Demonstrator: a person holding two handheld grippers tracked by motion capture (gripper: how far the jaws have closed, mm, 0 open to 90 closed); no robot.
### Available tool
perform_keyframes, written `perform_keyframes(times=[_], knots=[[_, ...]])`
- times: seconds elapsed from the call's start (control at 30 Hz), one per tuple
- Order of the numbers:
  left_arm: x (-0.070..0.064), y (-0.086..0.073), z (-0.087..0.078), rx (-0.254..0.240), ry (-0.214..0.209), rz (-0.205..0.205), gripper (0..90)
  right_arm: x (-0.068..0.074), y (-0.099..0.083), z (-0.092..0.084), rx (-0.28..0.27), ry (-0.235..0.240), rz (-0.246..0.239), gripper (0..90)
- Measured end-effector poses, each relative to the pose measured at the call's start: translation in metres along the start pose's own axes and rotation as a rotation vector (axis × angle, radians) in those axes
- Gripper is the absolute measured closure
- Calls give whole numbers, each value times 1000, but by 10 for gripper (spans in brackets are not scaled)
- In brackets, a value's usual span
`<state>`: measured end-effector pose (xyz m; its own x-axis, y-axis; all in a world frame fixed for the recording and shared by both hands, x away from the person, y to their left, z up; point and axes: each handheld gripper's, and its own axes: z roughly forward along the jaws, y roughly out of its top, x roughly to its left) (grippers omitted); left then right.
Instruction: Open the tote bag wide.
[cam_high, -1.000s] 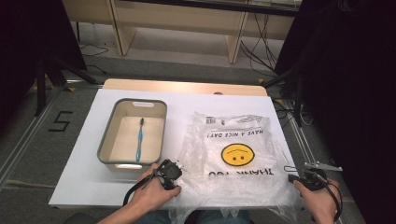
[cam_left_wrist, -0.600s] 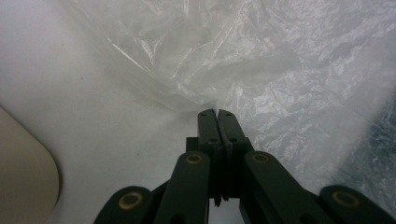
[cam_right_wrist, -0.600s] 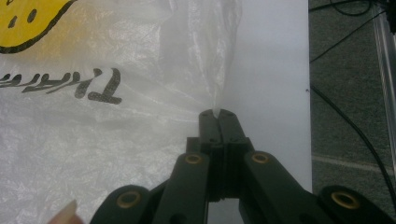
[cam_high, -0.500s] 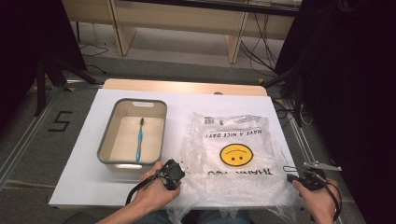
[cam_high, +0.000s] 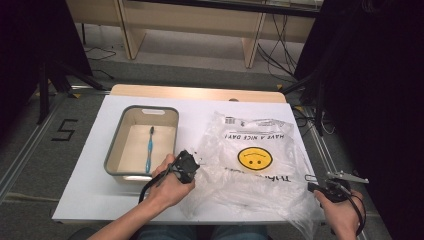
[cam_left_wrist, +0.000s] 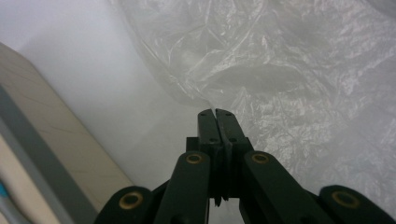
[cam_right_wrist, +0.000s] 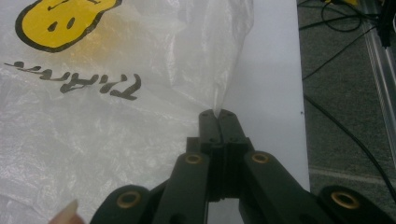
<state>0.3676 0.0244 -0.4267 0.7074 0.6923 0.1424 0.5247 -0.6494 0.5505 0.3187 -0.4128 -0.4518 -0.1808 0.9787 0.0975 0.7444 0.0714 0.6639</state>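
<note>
Lifted slightly, the left gripper (cam_high: 192, 162) has just clamped the plastic bag's (cam_high: 255, 165) left edge; the right gripper (cam_high: 309, 184) pinches its right corner. At nine o'clock, a bin (cam_high: 112, 160) holds a toothbrush (cam_high: 149, 150).

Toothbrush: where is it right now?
High view: the blue toothbrush lies in the grey bin at table left, beside the plastic bag, just beyond the left gripper.

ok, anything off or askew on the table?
Nothing damaged or spilled. The plastic bag lies crumpled with its smiley print upside down from the person's side, pinched by both grippers. The blue toothbrush lies in the bin.
</note>
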Motion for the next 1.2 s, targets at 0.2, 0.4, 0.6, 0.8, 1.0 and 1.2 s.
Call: perform_keyframes(times=[0.2,0.4,0.6,0.8,1.0,1.2], knots=[[14,18,6,-31,34,-38,896,5,3,1,-39,7,33,900],[35,43,25,-59,86,-98,896,13,5,4,-51,24,23,900],[48,52,37,-60,140,-101,894,19,4,6,-36,51,22,900],[65,64,36,-109,176,-141,849,26,3,10,-6,80,13,900],[70,66,34,-149,238,-125,639,35,2,11,7,113,-9,899],[71,69,13,-249,333,-112,468,41,-1,13,32,151,-13,860]])
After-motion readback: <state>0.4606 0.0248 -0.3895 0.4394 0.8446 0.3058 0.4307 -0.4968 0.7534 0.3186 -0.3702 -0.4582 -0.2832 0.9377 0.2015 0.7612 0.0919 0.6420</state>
